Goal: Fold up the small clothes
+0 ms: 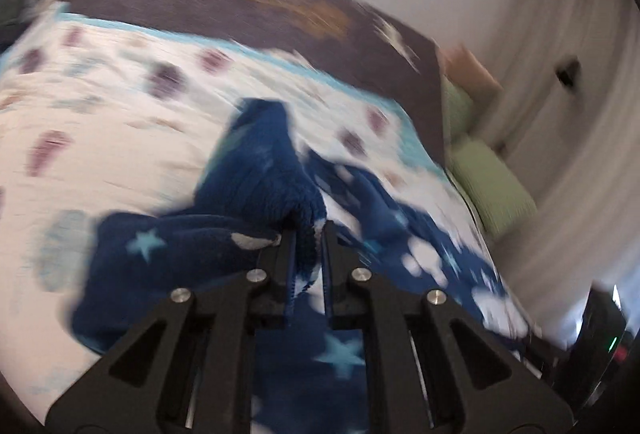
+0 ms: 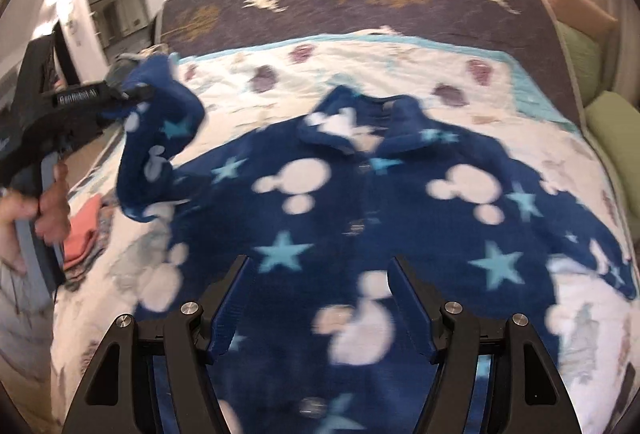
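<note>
A navy fleece top [image 2: 360,194] with white mouse heads and light-blue stars lies face up on the bed, collar toward the headboard. My left gripper [image 1: 310,234] is shut on the cuff of its left sleeve [image 1: 260,178] and holds it lifted above the bed. In the right wrist view the same gripper [image 2: 136,90] shows at the left with the sleeve [image 2: 160,146] hanging from it. My right gripper [image 2: 320,262] is open and empty, hovering above the lower part of the top.
The bed has a white patterned quilt [image 2: 400,62] over a dark purple cover with deer [image 2: 400,14]. Green cushions [image 2: 616,138] line the right side. A folded coral garment [image 2: 84,230] lies at the left edge of the bed. The left view is motion-blurred.
</note>
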A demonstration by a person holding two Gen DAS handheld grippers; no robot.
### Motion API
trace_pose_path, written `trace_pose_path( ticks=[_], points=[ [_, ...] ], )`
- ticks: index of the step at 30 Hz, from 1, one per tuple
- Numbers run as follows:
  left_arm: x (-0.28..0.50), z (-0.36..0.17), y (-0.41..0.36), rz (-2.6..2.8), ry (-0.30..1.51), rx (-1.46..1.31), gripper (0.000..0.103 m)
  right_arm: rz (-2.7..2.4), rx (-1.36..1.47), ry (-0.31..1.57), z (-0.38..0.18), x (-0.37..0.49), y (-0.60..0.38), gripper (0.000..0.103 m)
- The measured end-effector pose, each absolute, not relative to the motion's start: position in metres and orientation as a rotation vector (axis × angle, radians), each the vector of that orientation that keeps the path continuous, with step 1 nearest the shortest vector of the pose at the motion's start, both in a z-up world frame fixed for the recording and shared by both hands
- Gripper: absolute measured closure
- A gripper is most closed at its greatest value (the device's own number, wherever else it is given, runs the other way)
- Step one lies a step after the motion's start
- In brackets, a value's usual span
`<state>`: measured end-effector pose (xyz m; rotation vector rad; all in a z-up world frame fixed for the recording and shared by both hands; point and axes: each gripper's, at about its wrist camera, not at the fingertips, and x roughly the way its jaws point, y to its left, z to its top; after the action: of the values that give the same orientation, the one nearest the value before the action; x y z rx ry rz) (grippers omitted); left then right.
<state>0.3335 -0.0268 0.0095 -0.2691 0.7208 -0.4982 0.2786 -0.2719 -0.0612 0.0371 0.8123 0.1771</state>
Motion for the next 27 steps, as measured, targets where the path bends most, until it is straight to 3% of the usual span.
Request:
trace_pose_path(
  ticks=[6,8,10,15,20,27],
  points=[
    [0.326,-0.045,-0.098,-0.573,0.86,-0.108,0.091,0.117,0.147,0.861,-0.076,0.294,-0.32,0.033],
    [0.322,-0.056,-0.099,-0.577,0.903,-0.114,0.091,0.128,0.174,0.902,-0.087,0.303,-0.326,0.05],
    [0.318,-0.061,-0.09,-0.584,0.927,-0.149,0.089,0.151,0.189,0.949,-0.098,0.313,-0.328,0.057],
    [0.292,-0.047,-0.055,-0.546,0.853,-0.173,0.067,0.227,0.275,1.001,-0.116,0.334,-0.33,0.057],
    [0.273,-0.048,-0.019,-0.518,0.836,-0.212,0.066,0.361,0.401,1.03,-0.12,0.357,-0.325,0.057],
    [0.285,-0.082,-0.02,-0.563,0.942,-0.253,0.066,0.434,0.493,1.092,-0.127,0.39,-0.31,0.057]
  ],
)
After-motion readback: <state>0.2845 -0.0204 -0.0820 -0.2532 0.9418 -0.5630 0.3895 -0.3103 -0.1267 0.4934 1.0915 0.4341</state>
